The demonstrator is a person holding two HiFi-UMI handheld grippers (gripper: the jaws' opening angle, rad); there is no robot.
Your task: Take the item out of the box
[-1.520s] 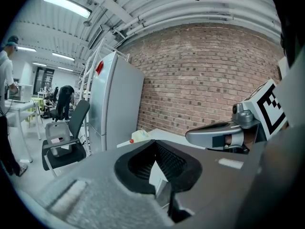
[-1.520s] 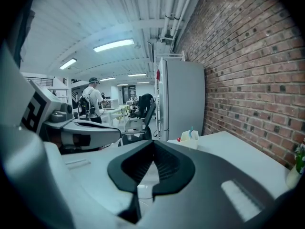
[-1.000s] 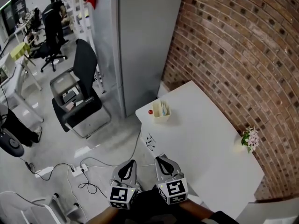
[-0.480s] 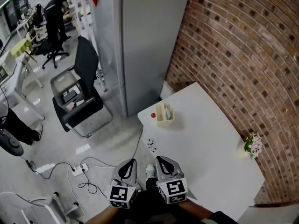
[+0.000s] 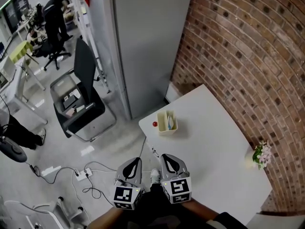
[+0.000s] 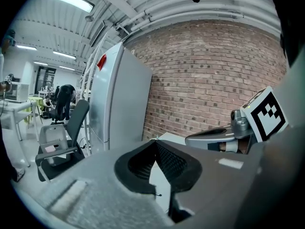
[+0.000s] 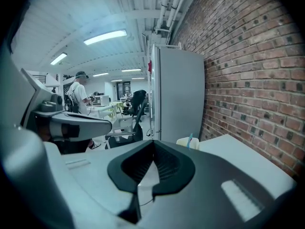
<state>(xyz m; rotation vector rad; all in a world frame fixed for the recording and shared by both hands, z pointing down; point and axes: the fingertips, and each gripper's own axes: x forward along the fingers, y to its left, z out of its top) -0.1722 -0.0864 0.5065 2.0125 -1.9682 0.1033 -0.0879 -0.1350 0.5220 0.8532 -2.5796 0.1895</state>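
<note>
Shifting slightly, we now see the box (image 5: 167, 122) lower in view than a second ago.
Our left gripper (image 5: 135, 161) and right gripper (image 5: 167, 157) hang side by side, both clenched empty; the item (image 5: 170, 120) sits in the box on the desk (image 5: 214, 151), well ahead.

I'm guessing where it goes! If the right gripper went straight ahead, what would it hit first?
Probably the cream box on the white table, slightly right of where the right gripper aims; height is unclear, so it might pass above.
</note>
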